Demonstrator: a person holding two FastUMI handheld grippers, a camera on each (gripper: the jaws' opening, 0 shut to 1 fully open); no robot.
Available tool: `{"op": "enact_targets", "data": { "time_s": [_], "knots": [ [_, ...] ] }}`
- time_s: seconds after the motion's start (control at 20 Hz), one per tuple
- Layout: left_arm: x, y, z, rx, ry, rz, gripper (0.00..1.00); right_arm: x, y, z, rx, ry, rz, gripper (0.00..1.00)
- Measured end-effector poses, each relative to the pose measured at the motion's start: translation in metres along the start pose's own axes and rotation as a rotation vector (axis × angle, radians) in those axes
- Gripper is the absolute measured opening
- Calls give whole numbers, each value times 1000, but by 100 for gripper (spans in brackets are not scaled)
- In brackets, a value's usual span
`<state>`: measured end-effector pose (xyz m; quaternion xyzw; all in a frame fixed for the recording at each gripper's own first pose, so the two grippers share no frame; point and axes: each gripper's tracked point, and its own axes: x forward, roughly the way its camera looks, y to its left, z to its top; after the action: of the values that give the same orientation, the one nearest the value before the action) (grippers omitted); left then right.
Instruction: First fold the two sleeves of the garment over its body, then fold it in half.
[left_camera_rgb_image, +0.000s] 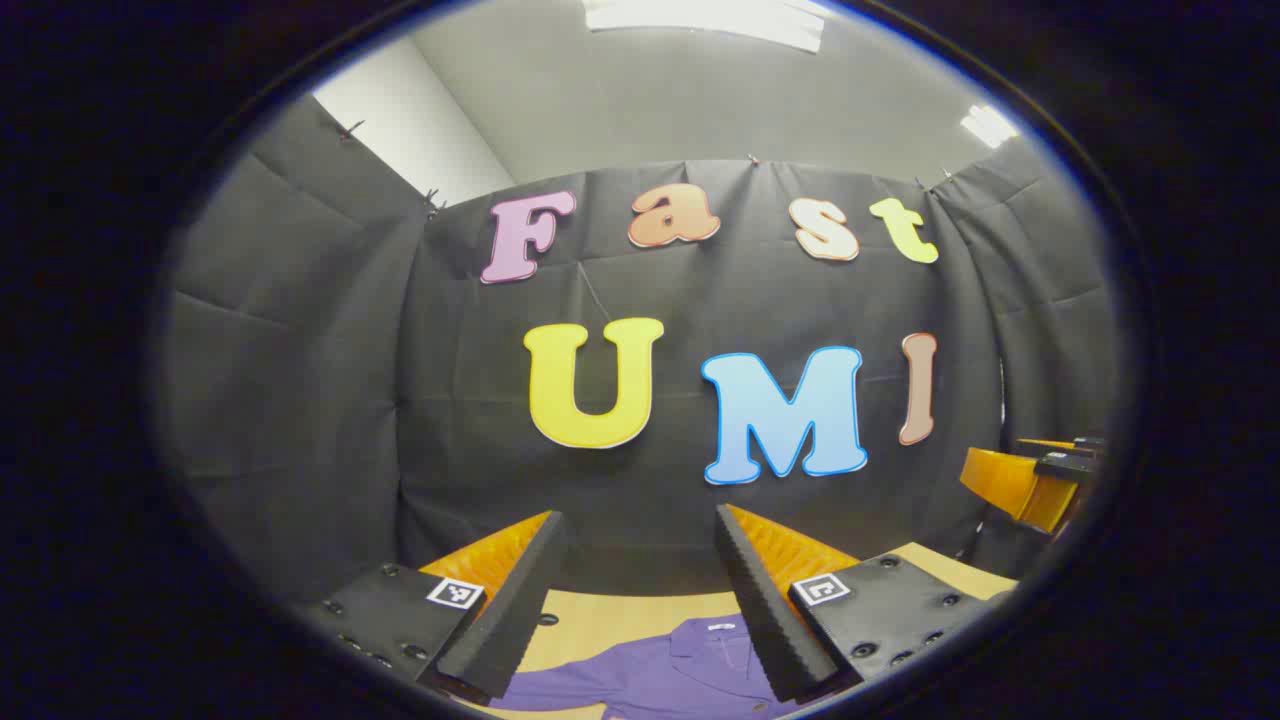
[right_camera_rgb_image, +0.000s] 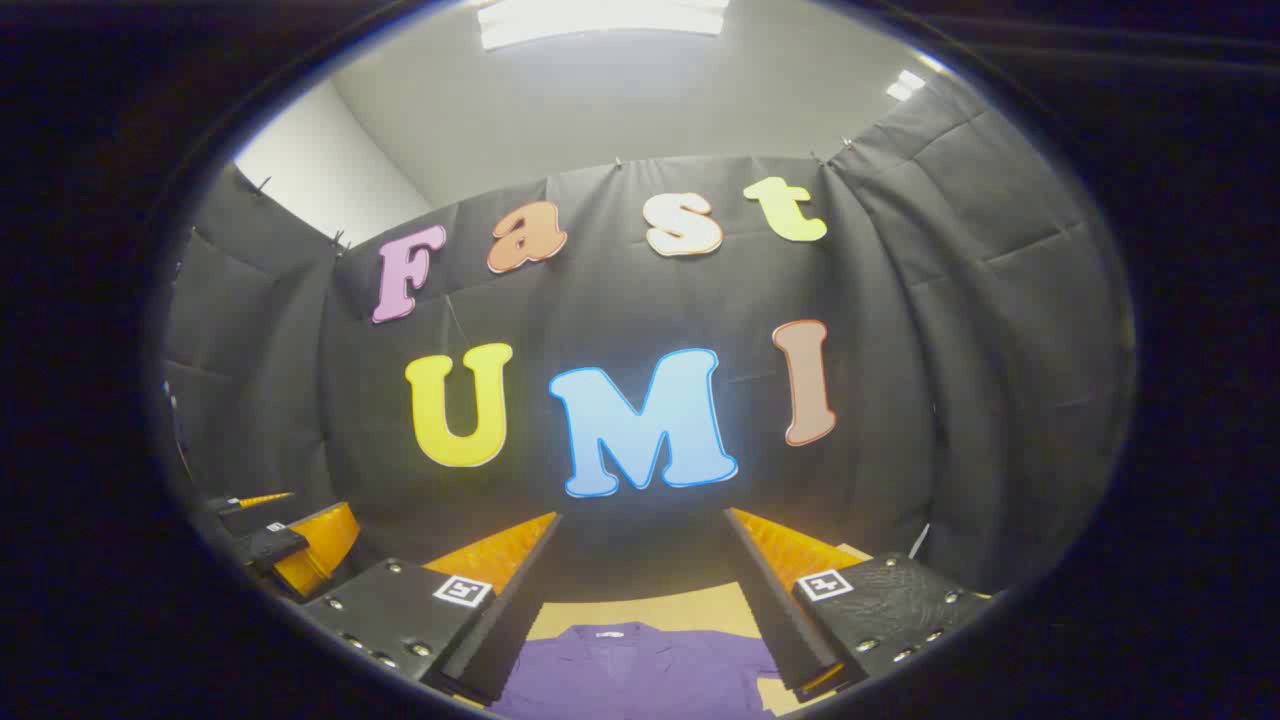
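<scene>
Two spread grippers, left gripper (left_camera_rgb_image: 640, 590) and right gripper (right_camera_rgb_image: 640, 590), hang over a purple garment (left_camera_rgb_image: 660, 675) on the pale wooden surface (left_camera_rgb_image: 620, 610); black cloth walls the booth.

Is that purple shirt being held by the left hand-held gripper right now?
No. In the left gripper view the hand-held gripper stands wide open above the purple shirt, which lies on the table.

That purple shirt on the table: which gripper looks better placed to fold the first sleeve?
Hard to call, slightly the left. Both the left gripper and right gripper hover open above the purple shirt, but a sleeve spreads under the left one.
</scene>
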<state>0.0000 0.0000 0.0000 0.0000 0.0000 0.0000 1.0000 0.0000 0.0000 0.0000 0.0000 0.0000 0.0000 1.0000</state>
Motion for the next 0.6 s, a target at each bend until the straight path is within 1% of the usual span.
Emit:
{"op": "enact_targets", "data": {
  "time_s": [0.2,0.3,0.6],
  "knots": [
    [2,0,-12,-16,24,8,95,6,2,-8,-36,18,23,95],
    [3,-3,-18,-13,38,-15,95,10,2,-11,-46,23,28,95],
    [12,-23,-29,15,63,-36,95,18,-13,-26,-61,55,9,95]
  ]
}}
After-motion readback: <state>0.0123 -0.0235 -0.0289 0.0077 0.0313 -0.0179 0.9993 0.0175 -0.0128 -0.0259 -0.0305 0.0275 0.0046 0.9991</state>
